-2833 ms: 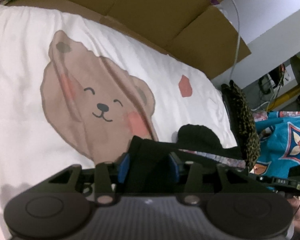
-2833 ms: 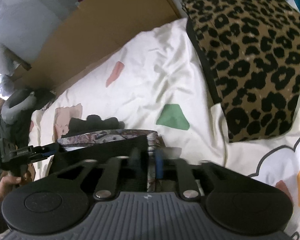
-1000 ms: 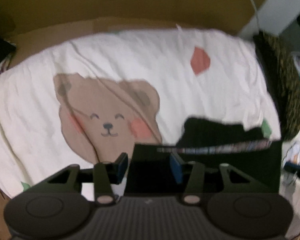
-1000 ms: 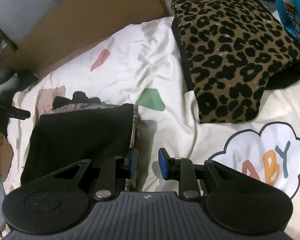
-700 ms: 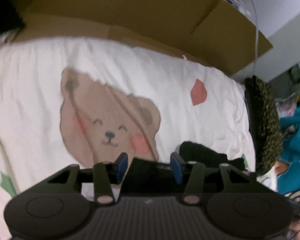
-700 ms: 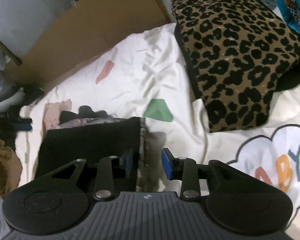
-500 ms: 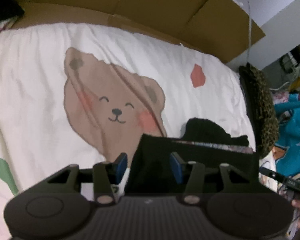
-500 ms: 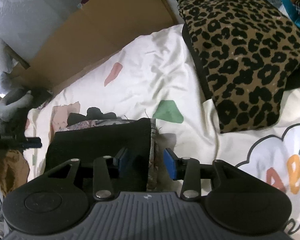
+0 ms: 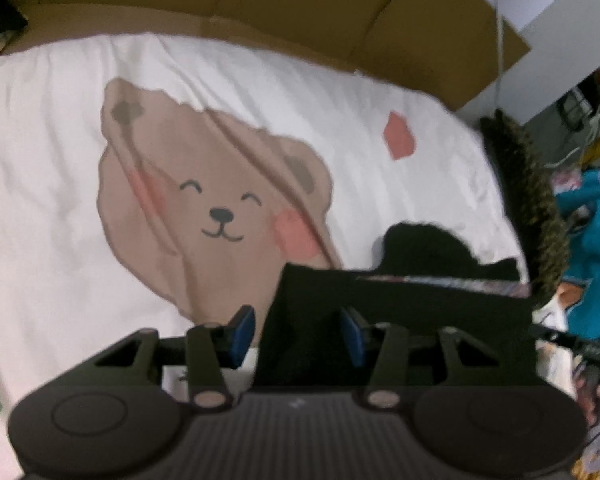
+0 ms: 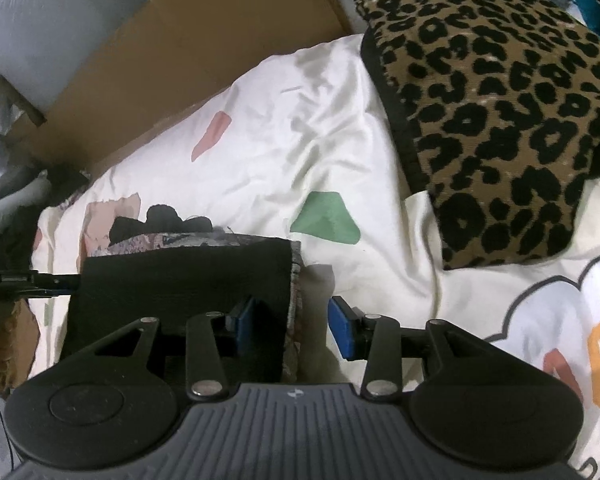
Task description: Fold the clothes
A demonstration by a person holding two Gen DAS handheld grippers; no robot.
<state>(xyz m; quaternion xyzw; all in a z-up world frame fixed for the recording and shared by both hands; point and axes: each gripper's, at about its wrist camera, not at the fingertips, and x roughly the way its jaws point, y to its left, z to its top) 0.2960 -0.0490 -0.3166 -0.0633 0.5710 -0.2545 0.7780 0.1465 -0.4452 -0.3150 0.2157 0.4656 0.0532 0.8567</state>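
Left wrist view: my left gripper (image 9: pixel 298 334) gapes wide around the near left corner of the black folded garment (image 9: pixel 400 320), which lies on the white bear-print duvet (image 9: pixel 60 200), long axis running left to right.

Right wrist view: my right gripper (image 10: pixel 292 330) is spread wide, straddling the garment's (image 10: pixel 180 280) right edge; the leopard-print pillow (image 10: pixel 500 100) lies well apart.

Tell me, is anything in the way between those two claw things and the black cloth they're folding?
Nothing visible. The black cloth already sits between the open jaws of both the left gripper and the right gripper, one at each end. The leopard pillow lies off to the side on the bedsheet.
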